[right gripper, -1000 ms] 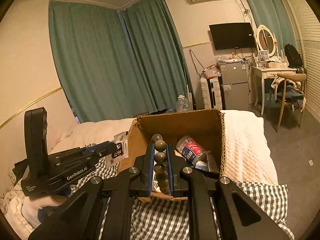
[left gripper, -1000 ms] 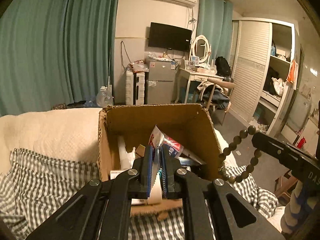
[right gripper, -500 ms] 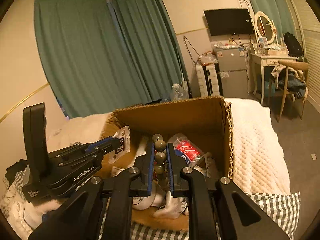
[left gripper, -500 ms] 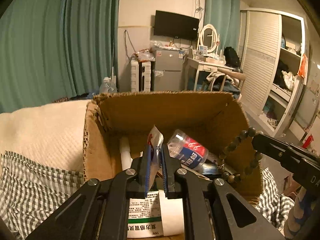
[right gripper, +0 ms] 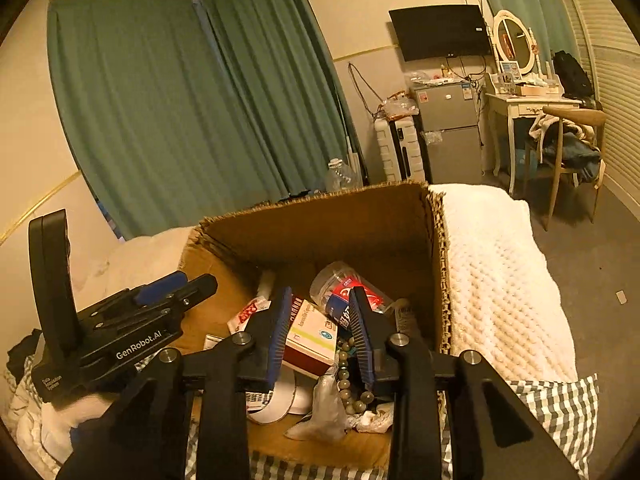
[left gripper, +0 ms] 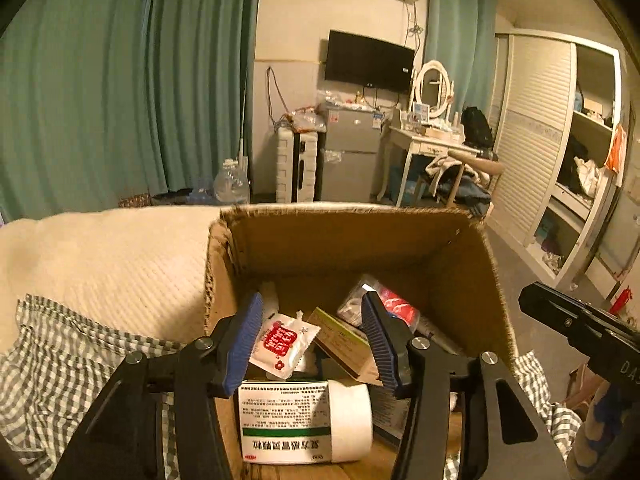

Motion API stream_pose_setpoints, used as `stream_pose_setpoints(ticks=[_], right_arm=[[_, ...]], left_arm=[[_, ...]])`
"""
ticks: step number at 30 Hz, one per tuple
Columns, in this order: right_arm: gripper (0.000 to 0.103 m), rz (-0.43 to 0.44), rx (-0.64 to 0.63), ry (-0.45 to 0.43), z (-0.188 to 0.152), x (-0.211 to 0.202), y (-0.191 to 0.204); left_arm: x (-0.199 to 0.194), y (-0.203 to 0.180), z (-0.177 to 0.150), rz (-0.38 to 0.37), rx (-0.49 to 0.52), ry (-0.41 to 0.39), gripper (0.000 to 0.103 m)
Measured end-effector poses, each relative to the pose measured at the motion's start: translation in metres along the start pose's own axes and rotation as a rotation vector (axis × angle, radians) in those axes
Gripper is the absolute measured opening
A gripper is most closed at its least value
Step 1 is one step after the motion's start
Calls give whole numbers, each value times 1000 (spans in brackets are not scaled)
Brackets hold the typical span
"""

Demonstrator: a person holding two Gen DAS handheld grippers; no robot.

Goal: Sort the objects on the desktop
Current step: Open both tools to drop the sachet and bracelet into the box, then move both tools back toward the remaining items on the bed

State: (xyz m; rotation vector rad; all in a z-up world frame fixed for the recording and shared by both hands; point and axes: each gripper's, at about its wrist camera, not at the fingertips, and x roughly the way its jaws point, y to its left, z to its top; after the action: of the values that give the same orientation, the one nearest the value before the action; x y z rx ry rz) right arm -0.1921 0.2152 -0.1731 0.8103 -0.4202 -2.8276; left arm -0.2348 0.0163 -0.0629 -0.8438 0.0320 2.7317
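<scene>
An open cardboard box [left gripper: 352, 240] stands on the bed, filled with small items. My left gripper [left gripper: 312, 298] hangs over it with its jaws opening. A white sachet with a red label [left gripper: 282, 344] lies loose between them, leaning by the left pad, not squeezed. My right gripper [right gripper: 320, 292] is over the same box [right gripper: 320, 220], its jaws opening too. A string of greenish beads [right gripper: 347, 376] hangs loose just below, beside the right pad. In the right wrist view the left gripper [right gripper: 198, 281] reaches in from the left.
In the box lie a white bottle with a green label [left gripper: 304, 428], a green and white medicine carton [right gripper: 310, 334] and a clear plastic bottle with a red label [right gripper: 344, 284]. White blanket [right gripper: 492, 280] and checked sheet [left gripper: 60, 356] surround the box. Chair [right gripper: 568, 152] and desk stand beyond.
Both grippers moved forward and down over the box, then opened. The left let go of the sachet and the right let go of the beads, which now sit in the box.
</scene>
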Motion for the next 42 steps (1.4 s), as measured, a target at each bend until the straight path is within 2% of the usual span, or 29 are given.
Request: stream_pose_setpoints(ticks=[2, 6, 11, 16, 24, 30, 36, 40, 42], right_arm=[[29, -2, -6, -12, 1, -13, 5], [30, 5, -14, -40, 4, -43, 15], [34, 12, -18, -71, 5, -86, 28], [39, 10, -36, -98, 0, -135, 45], [41, -21, -53, -100, -29, -187, 59], [45, -31, -37, -76, -60, -211, 60], [46, -86, -43, -51, -95, -210, 57], [46, -114, -39, -9, -116, -195, 48], [46, -114, -24, 19, -125, -187, 42]], left_arm=[[-12, -1, 4, 1, 4, -16, 62], [-49, -6, 9, -1, 10, -53, 64], [-98, -11, 9, 3, 17, -108, 77], [-145, -18, -7, -3, 24, -138, 81], [-180, -20, -38, 3, 10, -125, 83], [-187, -20, -69, 14, -1, -96, 83], [-168, -24, -109, 43, -16, -20, 83], [-146, -33, -137, 51, 30, 49, 83], [-127, -37, -153, 62, 82, 108, 83]])
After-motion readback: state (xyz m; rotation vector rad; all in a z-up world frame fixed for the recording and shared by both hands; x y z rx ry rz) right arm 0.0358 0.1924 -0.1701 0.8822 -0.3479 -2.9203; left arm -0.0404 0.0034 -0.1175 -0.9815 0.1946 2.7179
